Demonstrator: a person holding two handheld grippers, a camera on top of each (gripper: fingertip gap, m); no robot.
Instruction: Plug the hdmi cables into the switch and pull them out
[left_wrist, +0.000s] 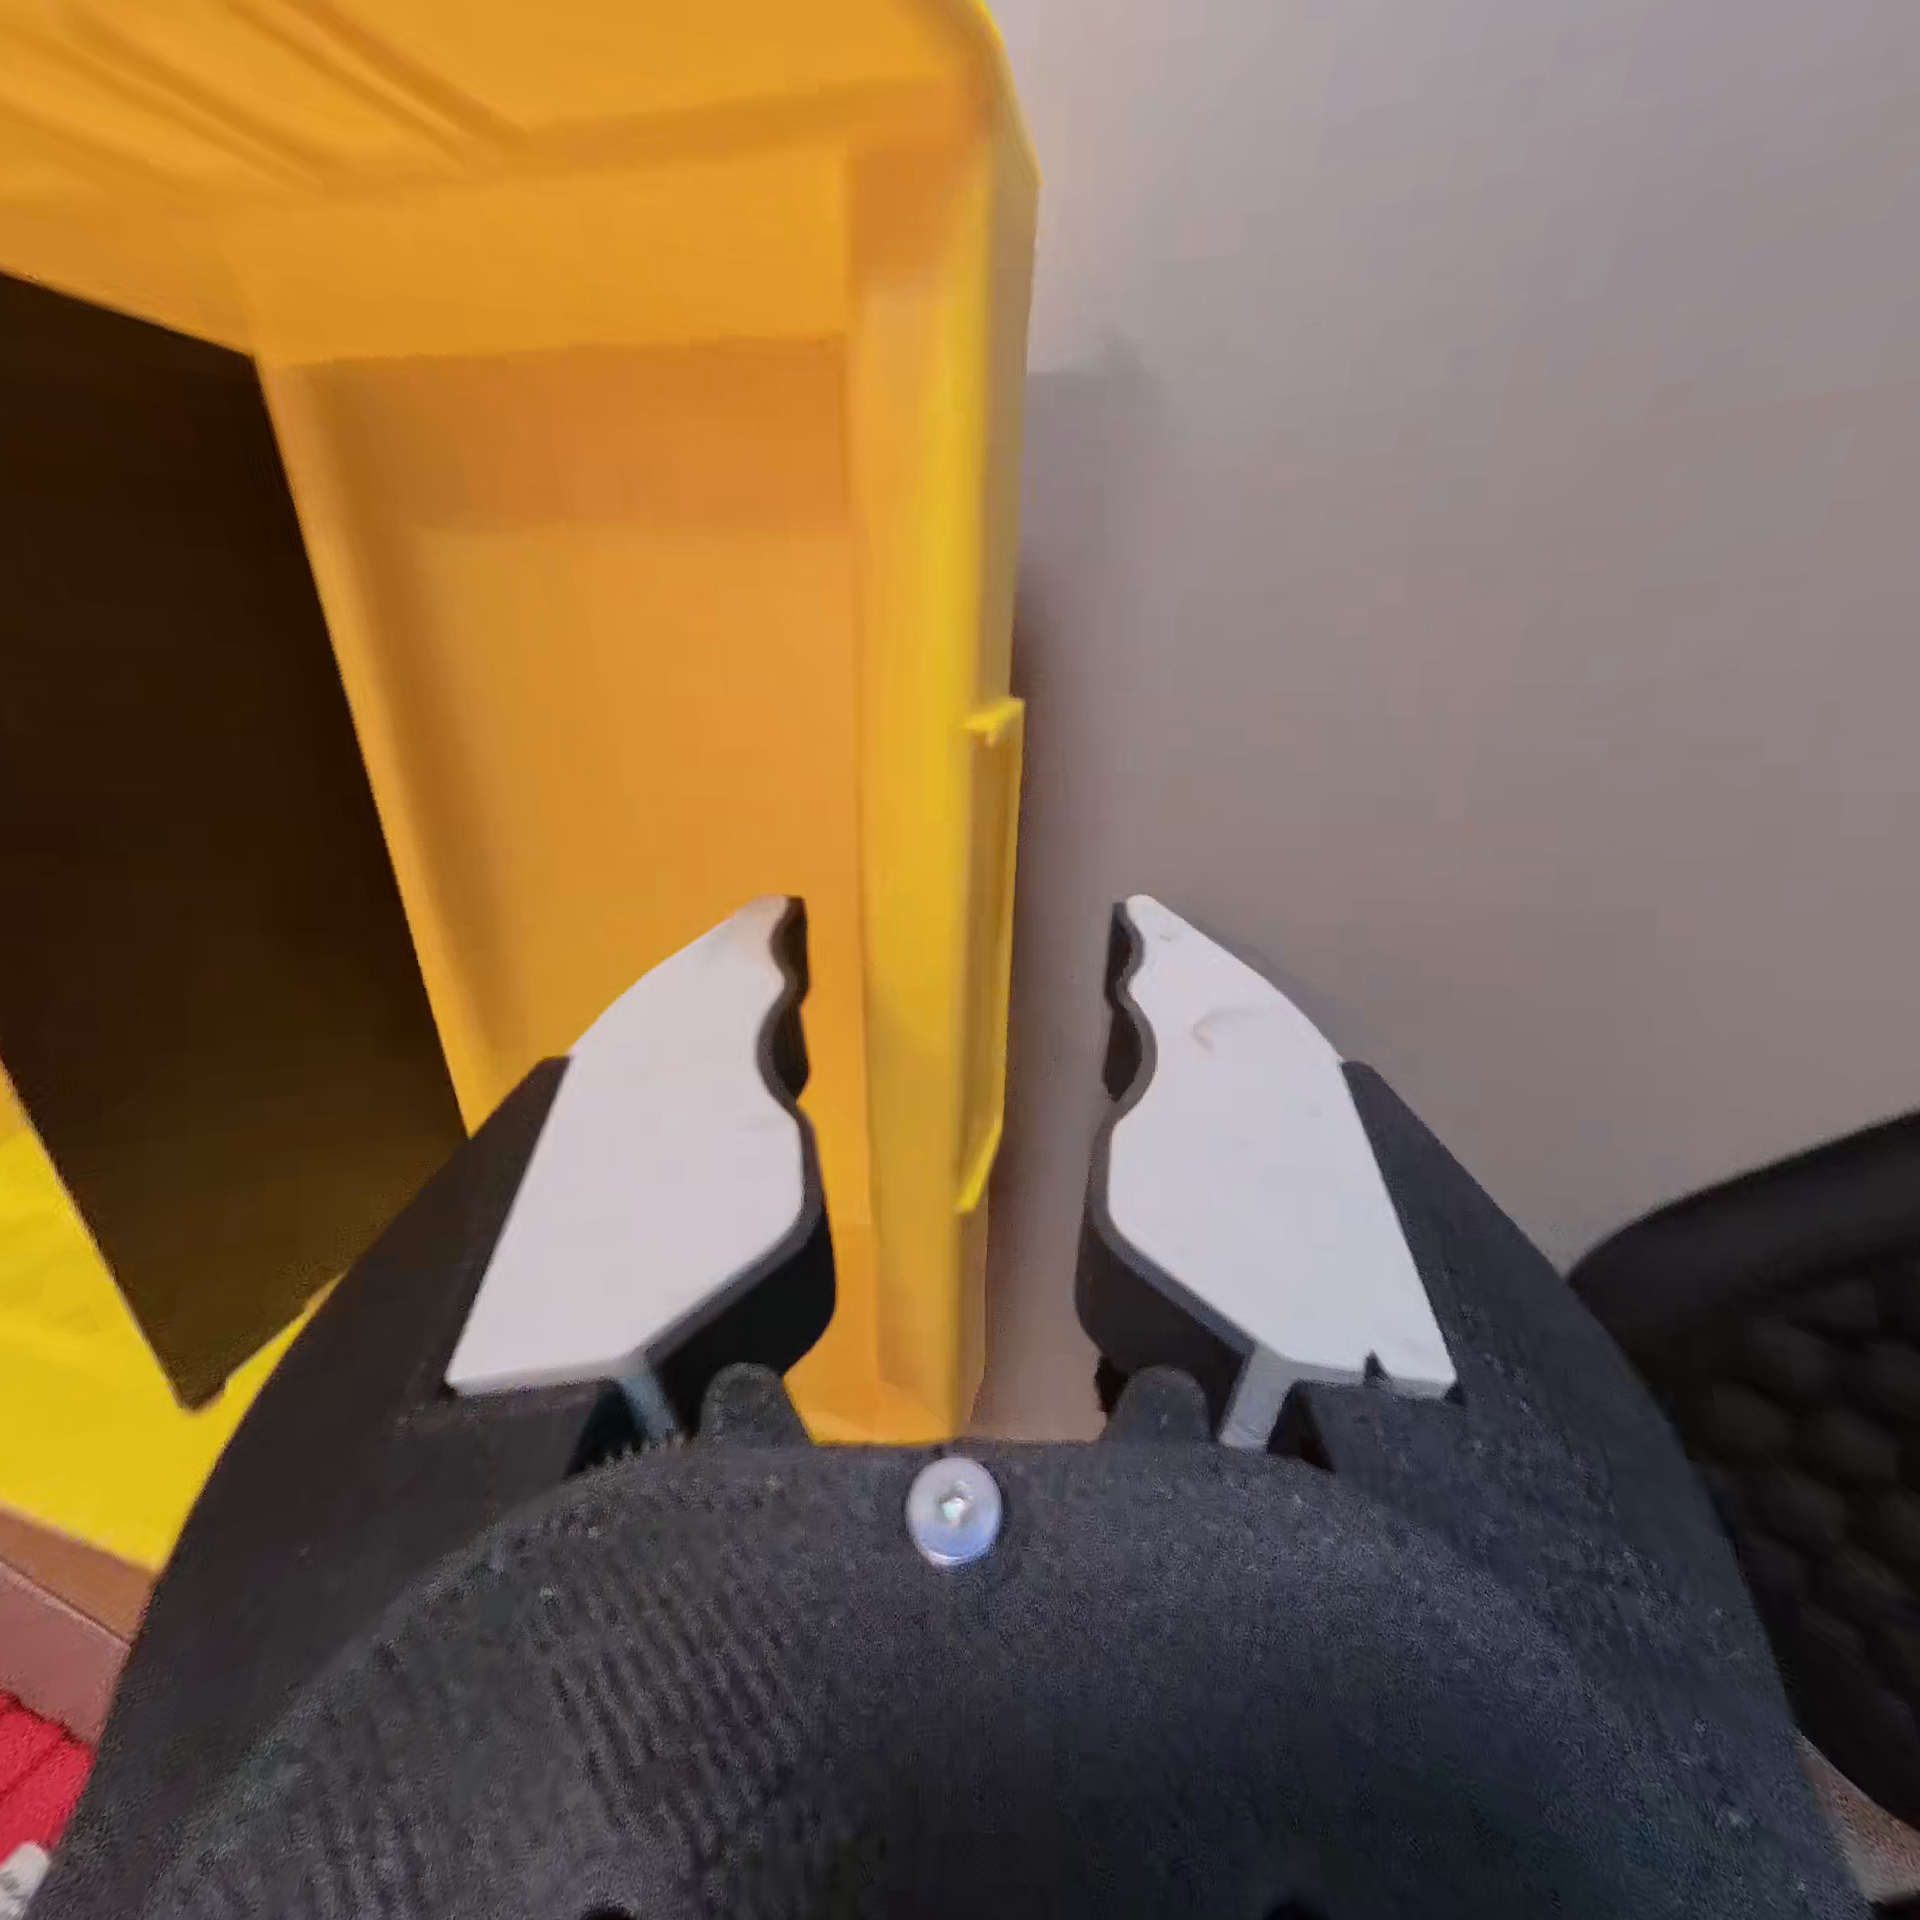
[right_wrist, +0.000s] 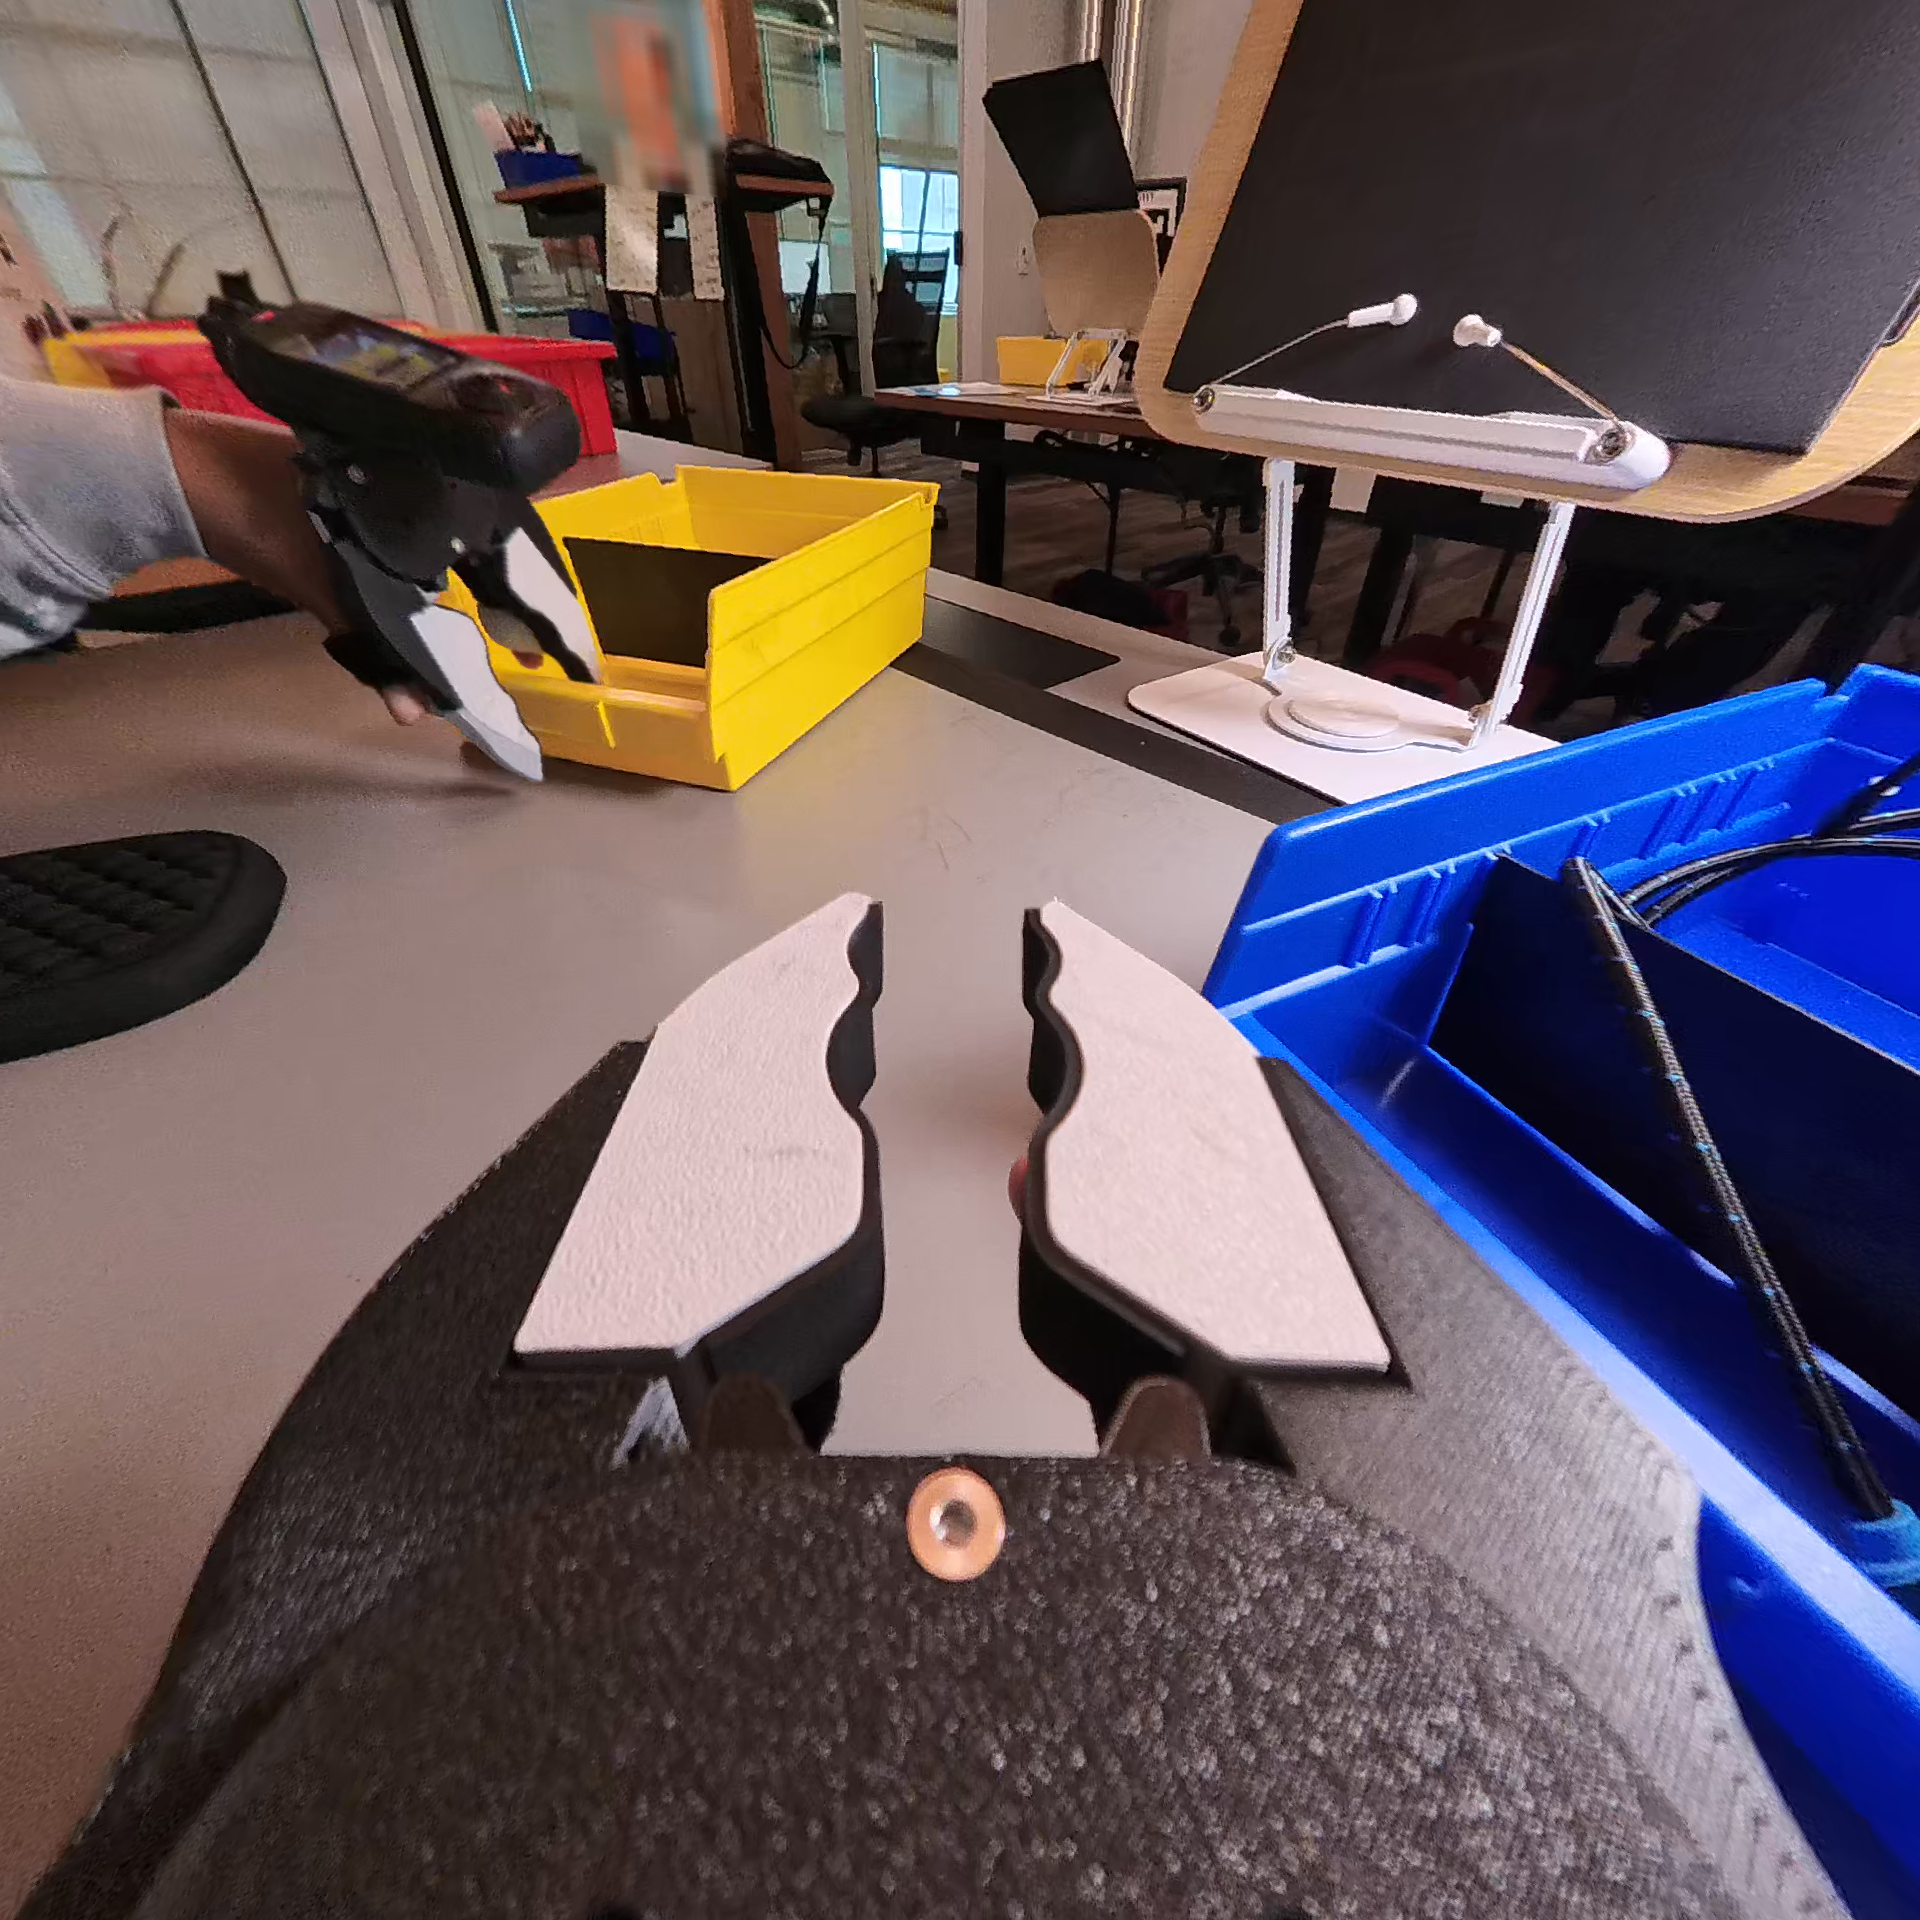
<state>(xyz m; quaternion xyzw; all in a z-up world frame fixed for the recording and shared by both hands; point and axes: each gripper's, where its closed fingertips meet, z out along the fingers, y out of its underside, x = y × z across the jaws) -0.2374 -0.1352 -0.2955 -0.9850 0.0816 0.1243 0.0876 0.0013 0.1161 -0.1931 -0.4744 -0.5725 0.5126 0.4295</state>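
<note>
My left gripper (left_wrist: 956, 904) is open and empty, its jaws standing on either side of the right wall of a yellow bin (left_wrist: 644, 582). It also shows in the right wrist view (right_wrist: 530, 717), held by a hand at the near corner of the yellow bin (right_wrist: 821, 582). My right gripper (right_wrist: 954, 909) is open and empty, low over the grey table (right_wrist: 727, 883). A black braided cable with blue flecks (right_wrist: 1704, 1174) lies in a blue bin (right_wrist: 1382, 935) at its right. No switch is in view.
A black divider (right_wrist: 665, 597) stands inside the yellow bin. A black textured pad (right_wrist: 114, 925) lies at the left; it also shows in the left wrist view (left_wrist: 1787, 1403). A white stand holding a wooden board (right_wrist: 1455, 436) stands behind the blue bin. Red bins (right_wrist: 561, 374) sit far back.
</note>
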